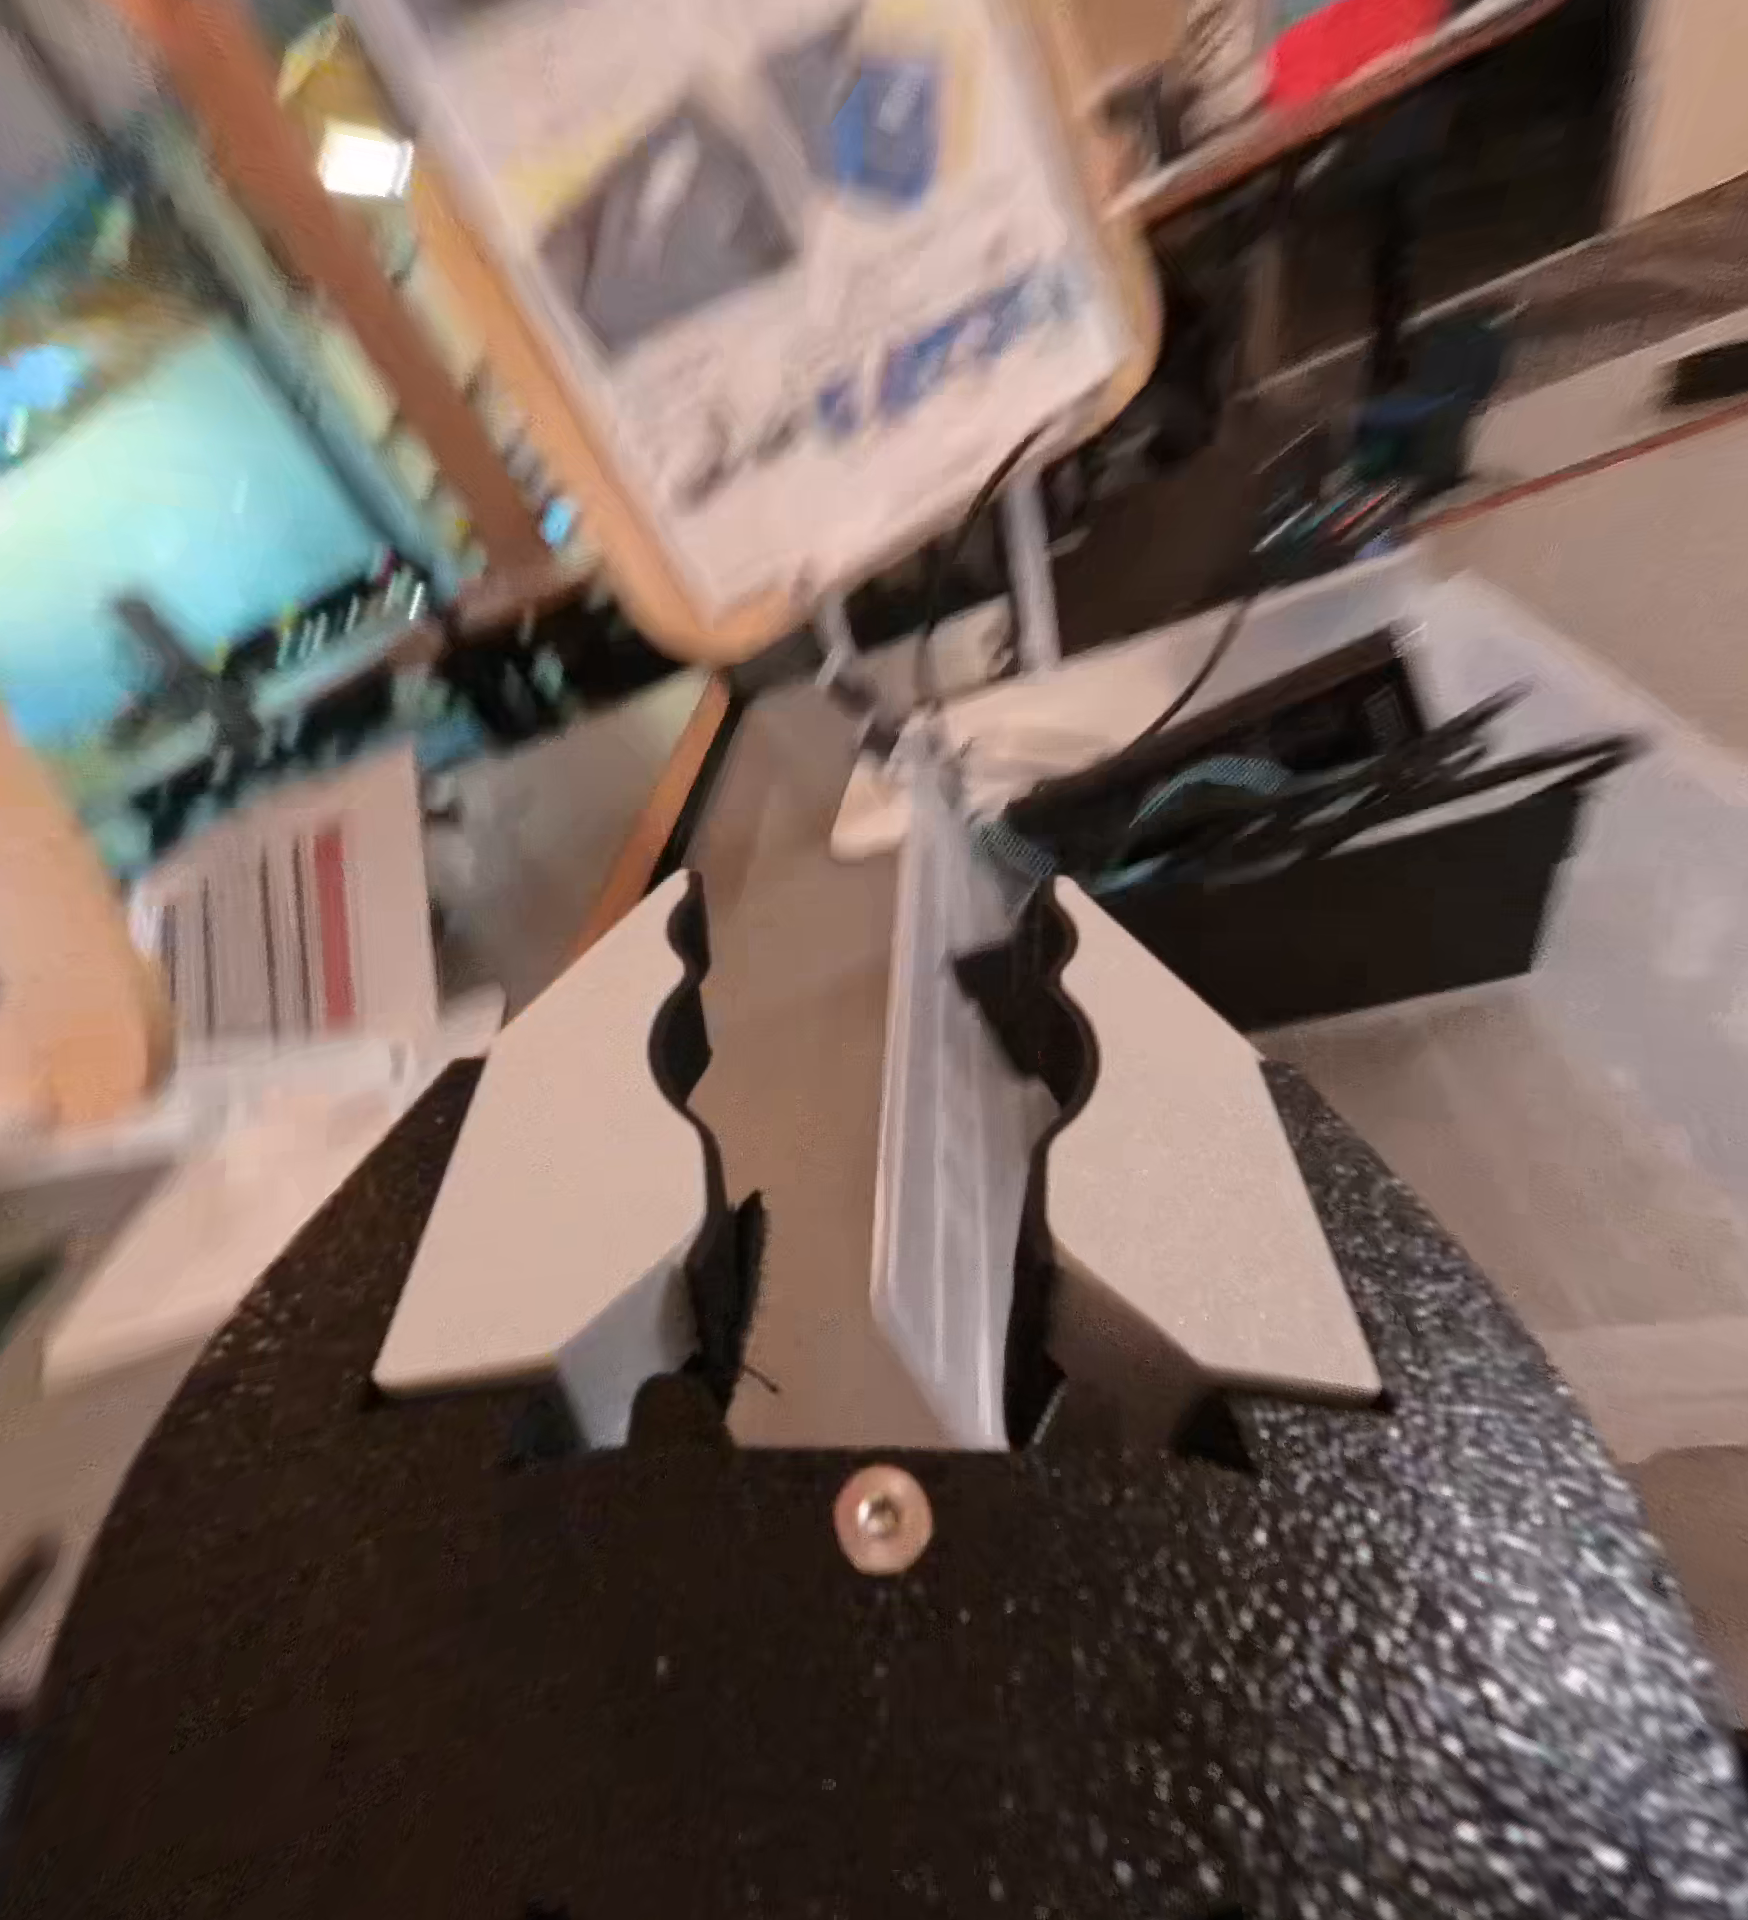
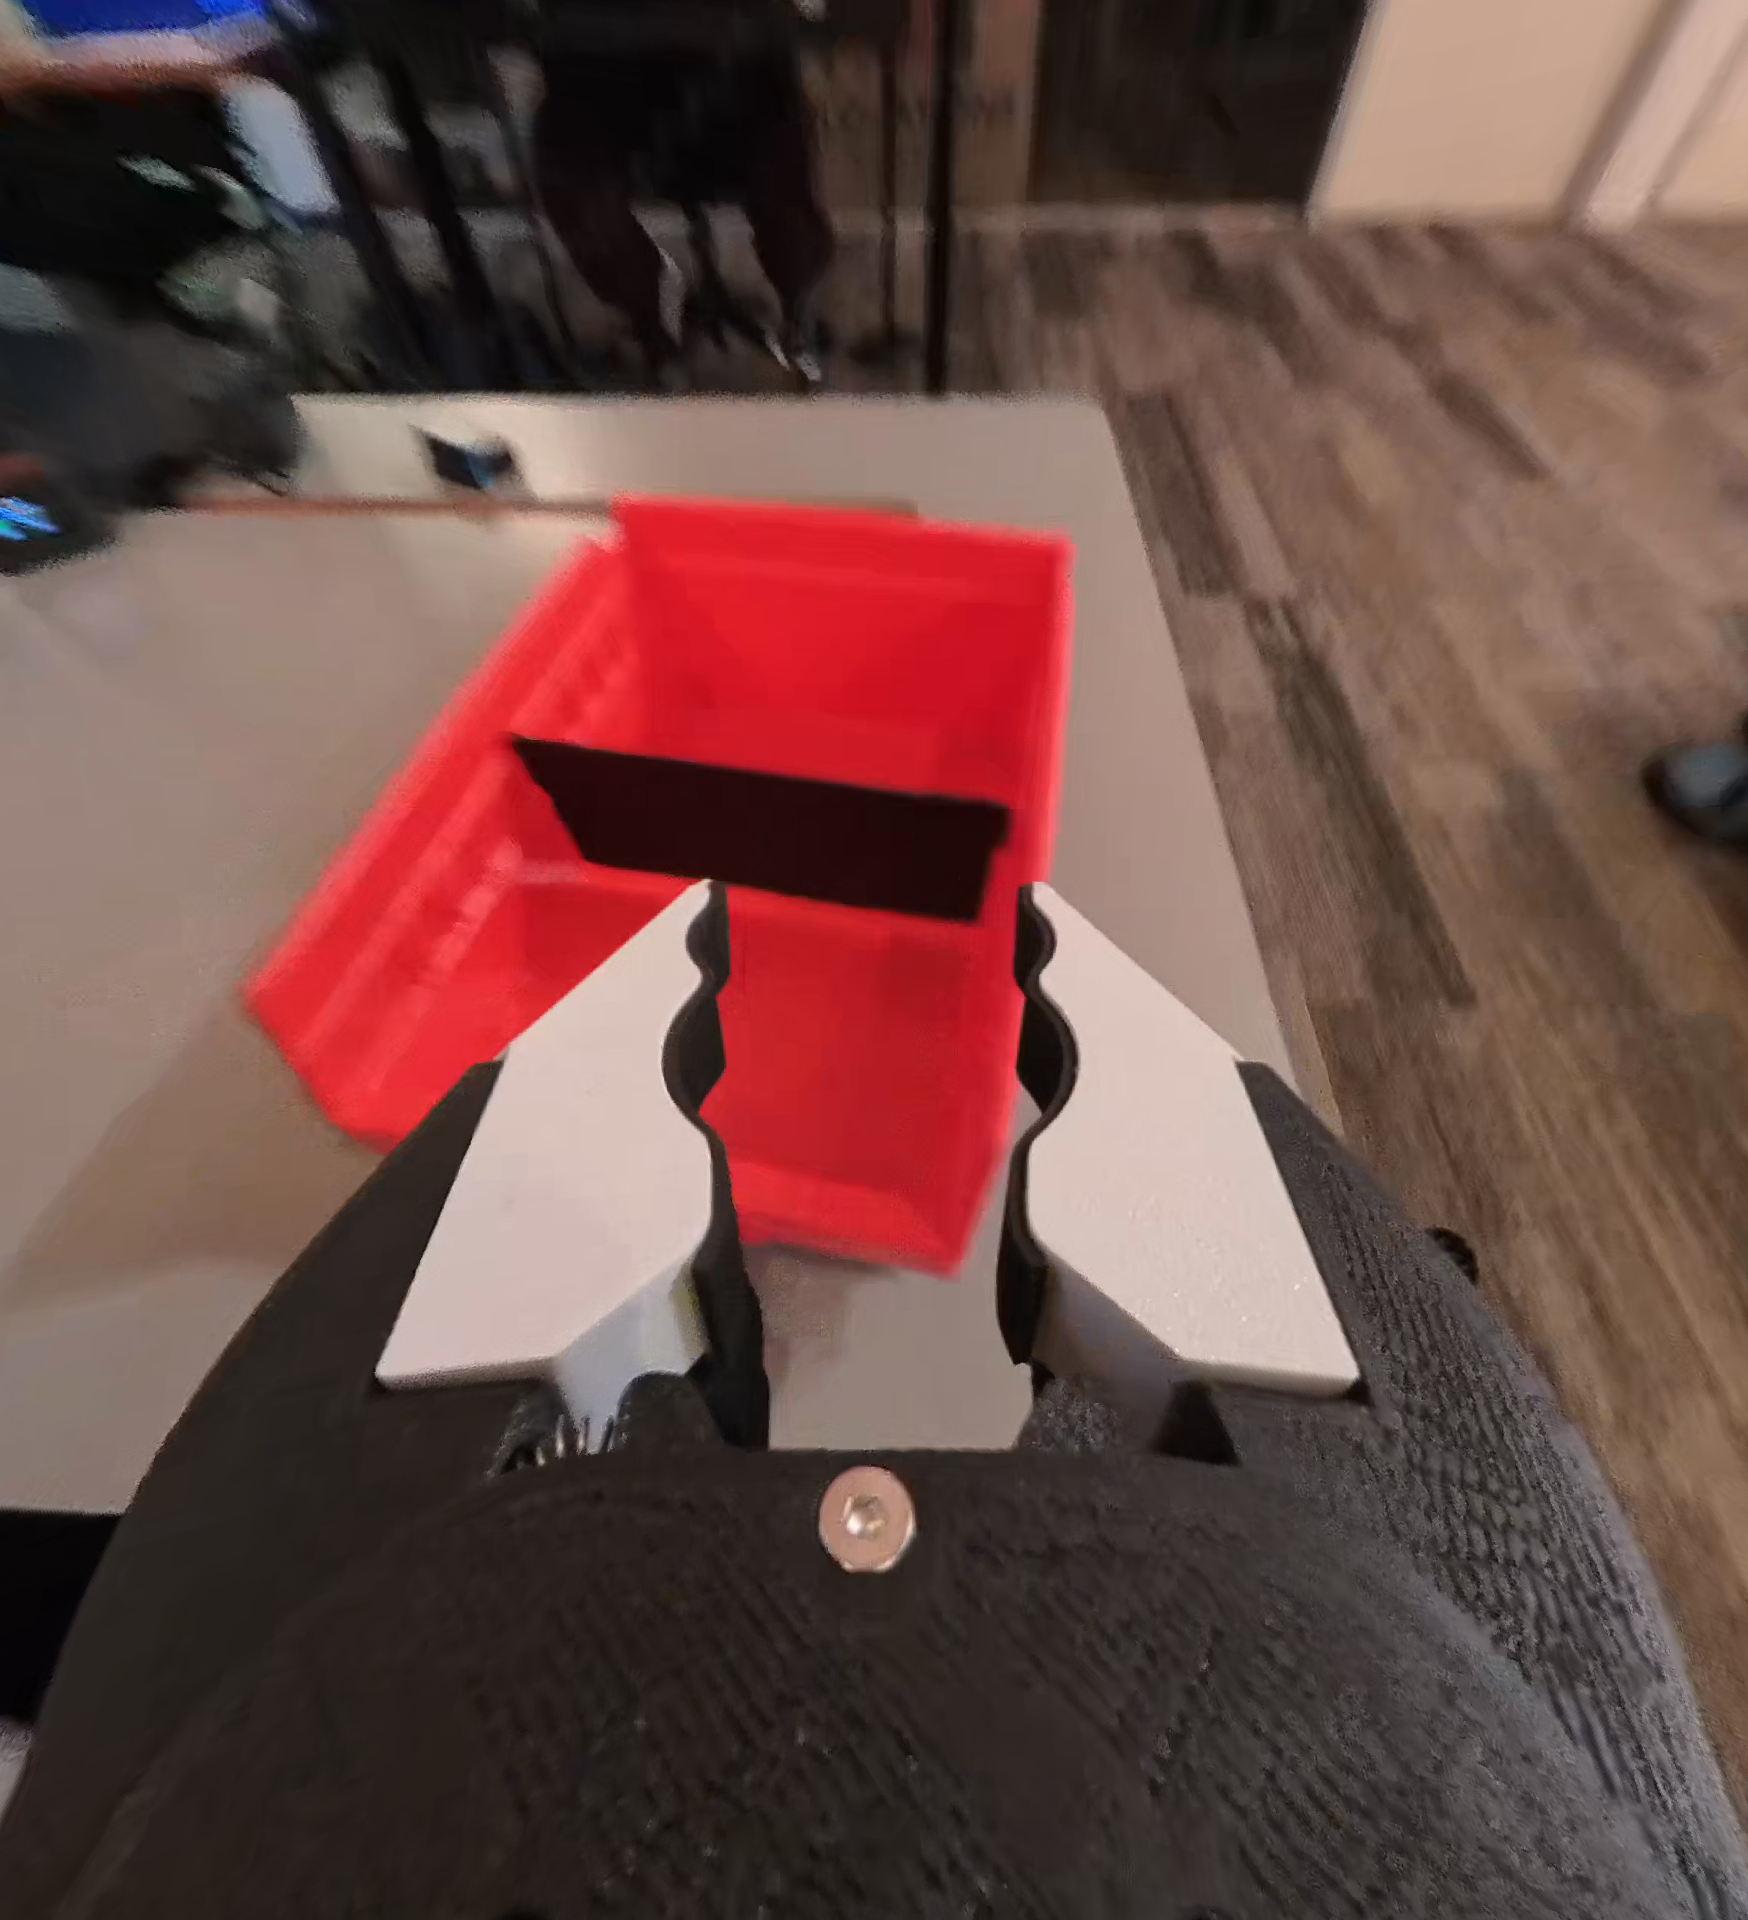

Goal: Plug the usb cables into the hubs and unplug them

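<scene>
In the left wrist view my left gripper [image 1: 872,883] is open. A thin silver-grey hub [image 1: 937,1195] stands on edge between the jaws, resting against the right finger pad and clear of the left finger. A black bin [image 1: 1369,914] full of dark cables [image 1: 1317,790] sits on the table just ahead to the right. In the right wrist view my right gripper [image 2: 870,888] is open and empty, hovering over a red bin [image 2: 849,675] with a black divider [image 2: 766,826] across it. Both red compartments look empty. Both views are motion-blurred.
A framed poster board [image 1: 797,312] on a stand rises behind the black bin. The grey table [image 2: 174,831] ends just right of the red bin, with wood-look floor [image 2: 1472,623] and a dark shoe [image 2: 1743,779] beyond. Dark clutter [image 2: 70,416] lies at the far left.
</scene>
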Demonstrator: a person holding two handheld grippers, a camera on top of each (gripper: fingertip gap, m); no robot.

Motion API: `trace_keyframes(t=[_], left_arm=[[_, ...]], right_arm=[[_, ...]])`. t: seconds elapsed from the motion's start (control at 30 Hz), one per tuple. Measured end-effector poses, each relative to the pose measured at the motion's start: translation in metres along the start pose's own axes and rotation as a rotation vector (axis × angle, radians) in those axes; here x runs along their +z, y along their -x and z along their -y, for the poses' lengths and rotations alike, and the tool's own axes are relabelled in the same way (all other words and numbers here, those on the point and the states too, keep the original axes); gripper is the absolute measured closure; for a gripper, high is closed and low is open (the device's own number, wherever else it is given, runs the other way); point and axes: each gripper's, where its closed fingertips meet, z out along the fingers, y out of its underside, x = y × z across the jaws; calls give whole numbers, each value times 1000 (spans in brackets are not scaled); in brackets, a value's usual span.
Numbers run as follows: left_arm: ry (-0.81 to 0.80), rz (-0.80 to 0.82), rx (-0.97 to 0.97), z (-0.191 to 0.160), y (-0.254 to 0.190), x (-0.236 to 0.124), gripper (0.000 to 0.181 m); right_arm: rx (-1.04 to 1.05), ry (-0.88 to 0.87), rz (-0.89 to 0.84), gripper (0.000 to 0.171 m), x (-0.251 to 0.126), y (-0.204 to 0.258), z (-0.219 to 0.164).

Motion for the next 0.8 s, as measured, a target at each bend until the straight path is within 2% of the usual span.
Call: trace_keyframes(t=[0.03, 0.1, 0.13, 0.2, 0.3, 0.4, 0.47, 0.53, 0.6, 0.67, 0.8], left_arm=[[-55, -80, 71, 25, -16, 0, 125], [-82, -319, 234, 55, -63, 6, 141], [-72, -499, 302, 61, -94, 7, 151], [-45, -733, 371, 69, -133, 17, 150], [53, -865, 440, 69, -149, 57, 147], [224, -952, 558, 50, -156, 99, 148], [333, -966, 676, 28, -155, 128, 149], [456, -1024, 723, 6, -159, 145, 142], [511, -1084, 732, -3, -168, 156, 133], [543, -1147, 741, -8, -178, 161, 132], [668, -1203, 800, -30, -185, 172, 134]], right_arm=[[-37, -62, 51, 118, -4, 21, 15], [-124, -178, 186, 118, -8, 76, 40], [-170, -229, 280, 118, -9, 109, 48], [-216, -301, 479, 118, -8, 172, 52], [-234, -279, 720, 118, 1, 248, 33], [-238, -301, 837, 118, 14, 300, 11], [-210, -395, 845, 118, 26, 323, -1], [-193, -435, 821, 119, 43, 335, -19], [-196, -446, 829, 119, 51, 343, -30], [-200, -490, 806, 119, 54, 340, -28], [-208, -569, 561, 132, 76, 306, -26]])
